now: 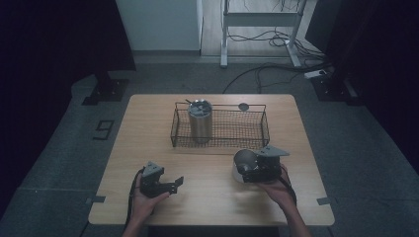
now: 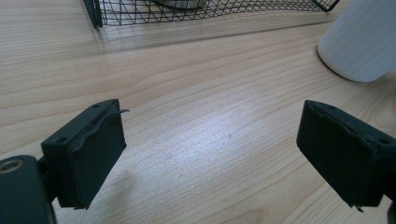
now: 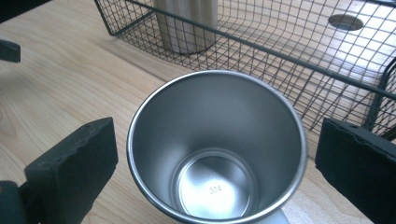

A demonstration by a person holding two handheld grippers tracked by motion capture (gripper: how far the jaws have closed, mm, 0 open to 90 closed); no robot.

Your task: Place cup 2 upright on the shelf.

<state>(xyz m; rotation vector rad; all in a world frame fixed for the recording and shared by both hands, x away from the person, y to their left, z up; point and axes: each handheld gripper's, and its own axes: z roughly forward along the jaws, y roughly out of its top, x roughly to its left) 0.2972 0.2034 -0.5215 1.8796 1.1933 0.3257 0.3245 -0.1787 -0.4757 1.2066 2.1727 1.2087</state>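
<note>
In the lower right of the high view we see our right tool (image 1: 249, 170) released, its jaws standing wide on either side of the white-walled, steel-lined open cup (image 1: 243, 165), which stands on the pale wooden tabletop (image 1: 207, 207) just below the black wire basket (image 1: 257, 134). Its pads are clear of the rim. At lower left, our left tool (image 1: 178, 182) hangs half open over bare wood, holding nothing.

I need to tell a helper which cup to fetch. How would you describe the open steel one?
On the wooden table, look in front of the wire basket, toward the right gripper. The steel cup stands there, lidless and empty, unlike the lidded tumbler inside the basket.
</note>
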